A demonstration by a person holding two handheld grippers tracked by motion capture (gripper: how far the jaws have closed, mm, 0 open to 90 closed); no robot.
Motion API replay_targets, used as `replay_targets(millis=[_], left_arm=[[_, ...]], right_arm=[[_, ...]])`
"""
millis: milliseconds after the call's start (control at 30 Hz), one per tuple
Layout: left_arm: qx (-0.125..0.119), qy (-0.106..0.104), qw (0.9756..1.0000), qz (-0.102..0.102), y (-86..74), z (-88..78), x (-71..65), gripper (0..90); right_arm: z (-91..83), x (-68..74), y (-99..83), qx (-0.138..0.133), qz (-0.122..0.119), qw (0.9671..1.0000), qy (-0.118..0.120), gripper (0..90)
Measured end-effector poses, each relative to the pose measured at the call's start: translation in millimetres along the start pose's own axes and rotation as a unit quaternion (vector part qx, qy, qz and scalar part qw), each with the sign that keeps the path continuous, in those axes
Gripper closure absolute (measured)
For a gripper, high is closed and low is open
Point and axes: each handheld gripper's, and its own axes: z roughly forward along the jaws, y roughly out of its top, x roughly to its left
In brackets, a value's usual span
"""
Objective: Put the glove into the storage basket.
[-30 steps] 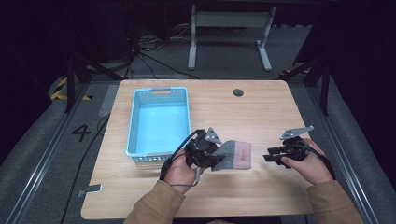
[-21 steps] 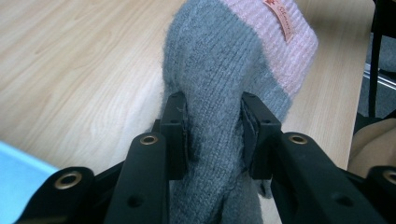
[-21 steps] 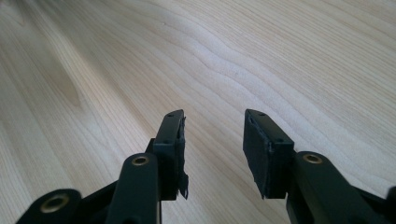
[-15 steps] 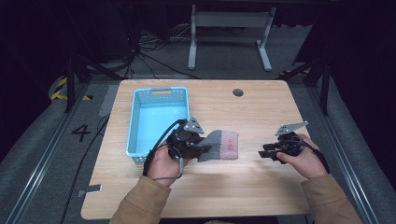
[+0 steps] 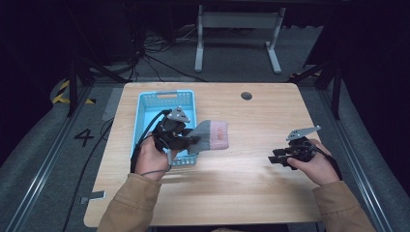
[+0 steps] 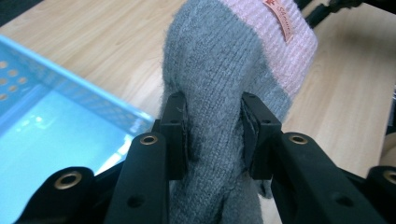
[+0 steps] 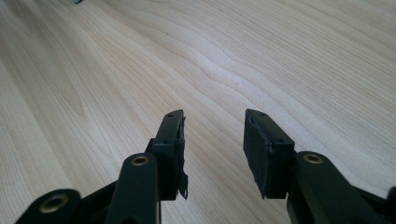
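A grey knitted sock with a pink cuff [image 5: 211, 135] [image 6: 219, 84] is held above the table beside the light blue basket [image 5: 145, 113] [image 6: 42, 88]. My left gripper [image 5: 193, 141] [image 6: 213, 126] is shut on its grey part, both pads pressing into the knit, and the pink cuff with a small label points away from me. My right gripper [image 5: 275, 158] [image 7: 213, 140] rests low over bare wood at the right side of the table, open with nothing between its pads.
The wooden table [image 5: 251, 125] has a round cable hole [image 5: 246, 95] near its far edge. The basket's inside looks bare where visible. Dark floor, cables and a grey desk frame [image 5: 237, 34] lie beyond the table.
My left gripper has carried the sock to the left and slightly up, from the table's middle to the basket's right rim. The right gripper has stayed where it was.
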Motion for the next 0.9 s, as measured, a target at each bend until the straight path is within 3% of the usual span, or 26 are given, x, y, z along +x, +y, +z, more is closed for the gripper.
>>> replay_targets(millis=[100,267,567,900], left_arm=[[-0.005,0.012,0.9999,-0.001,-3.8,-5.3,14.0,66.7],[-0.001,0.019,0.9998,-0.001,-5.8,-8.0,25.1,66.6],[0.006,0.040,0.9991,-0.017,-14.6,-14.4,59.8,66.6],[0.020,0.052,0.9981,-0.025,-19.7,-11.6,81.2,66.6]], right_arm=[[-0.8,-0.2,-3.8,0.001,0.003,1.0000,-0.002,58.8],[-1.5,-0.6,-7.8,0.004,0.008,1.0000,-0.005,58.6],[-4.3,-0.6,-18.8,0.008,0.016,0.9997,-0.013,58.3],[-8.2,-1.5,-28.7,0.011,0.026,0.9994,-0.019,58.3]])
